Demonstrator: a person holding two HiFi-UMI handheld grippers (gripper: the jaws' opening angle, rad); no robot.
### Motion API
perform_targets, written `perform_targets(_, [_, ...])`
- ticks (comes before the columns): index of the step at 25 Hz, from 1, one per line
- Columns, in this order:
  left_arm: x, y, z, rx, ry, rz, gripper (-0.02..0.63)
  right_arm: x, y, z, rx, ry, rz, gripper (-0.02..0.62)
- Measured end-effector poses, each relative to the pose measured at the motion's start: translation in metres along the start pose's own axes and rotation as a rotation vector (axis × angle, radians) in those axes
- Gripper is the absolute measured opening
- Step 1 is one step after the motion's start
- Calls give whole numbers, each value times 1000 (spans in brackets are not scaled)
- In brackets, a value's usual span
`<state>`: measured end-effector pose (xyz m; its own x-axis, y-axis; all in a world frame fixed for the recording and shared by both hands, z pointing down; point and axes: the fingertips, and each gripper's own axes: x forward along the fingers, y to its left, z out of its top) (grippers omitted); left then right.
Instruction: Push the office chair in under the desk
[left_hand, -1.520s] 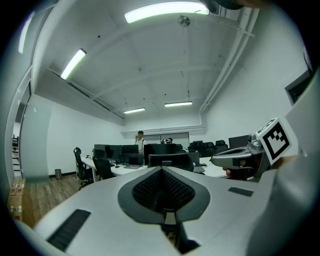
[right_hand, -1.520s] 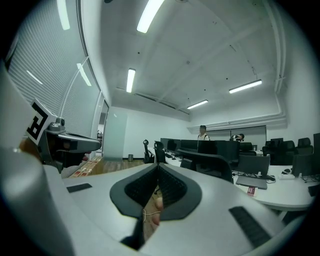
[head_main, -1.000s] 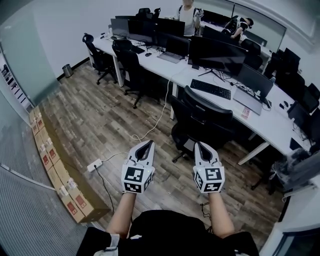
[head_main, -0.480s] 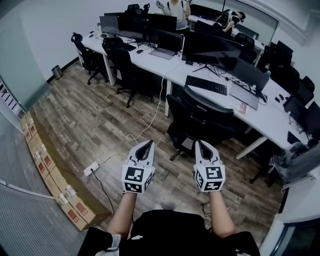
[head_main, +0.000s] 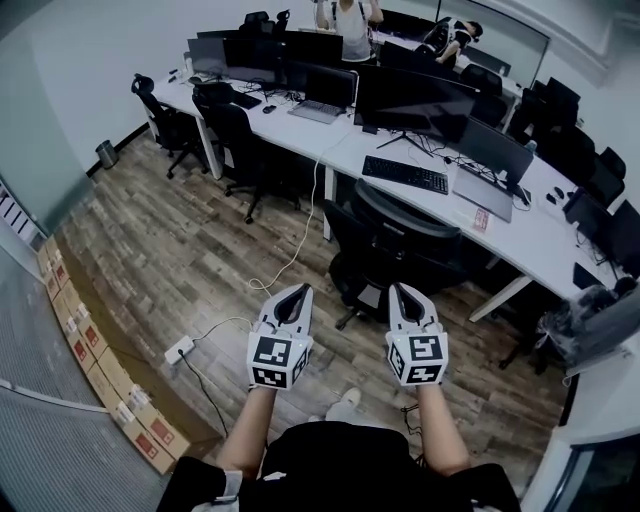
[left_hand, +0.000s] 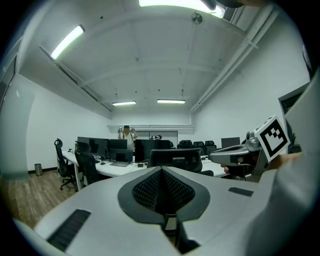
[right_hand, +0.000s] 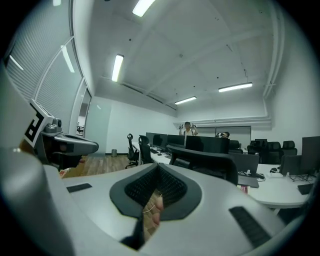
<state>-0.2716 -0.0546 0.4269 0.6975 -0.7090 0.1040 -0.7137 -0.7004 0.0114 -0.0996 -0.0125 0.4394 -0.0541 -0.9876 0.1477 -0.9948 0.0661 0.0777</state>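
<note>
A black office chair (head_main: 392, 245) stands pulled out a little from the white desk (head_main: 520, 240), its backrest towards me. It also shows as a dark backrest in the left gripper view (left_hand: 175, 159) and in the right gripper view (right_hand: 205, 162). My left gripper (head_main: 292, 296) and right gripper (head_main: 406, 294) are held side by side in the air just short of the chair, both shut with nothing between the jaws. Neither touches the chair.
Monitors, a keyboard (head_main: 405, 174) and a laptop (head_main: 484, 194) lie on the desk. Other chairs (head_main: 235, 130) stand along the desk row to the left. A power strip (head_main: 179, 350) and cable lie on the wood floor; boxes (head_main: 110, 385) line the left wall. A person (head_main: 350, 17) stands behind the desks.
The view has shifted forward: the chair and desk now sit nearer and higher above the grippers. Both grippers keep their pose and stay shut.
</note>
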Motion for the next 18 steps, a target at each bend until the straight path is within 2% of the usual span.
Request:
perform_targets(11, [87, -17, 1, 35, -14, -67, 14, 36, -70, -8, 4, -27, -68, 24])
perform_targets(18, [157, -47, -1, 45, 4, -113, 14, 50, -137, -17, 11, -26, -116, 25])
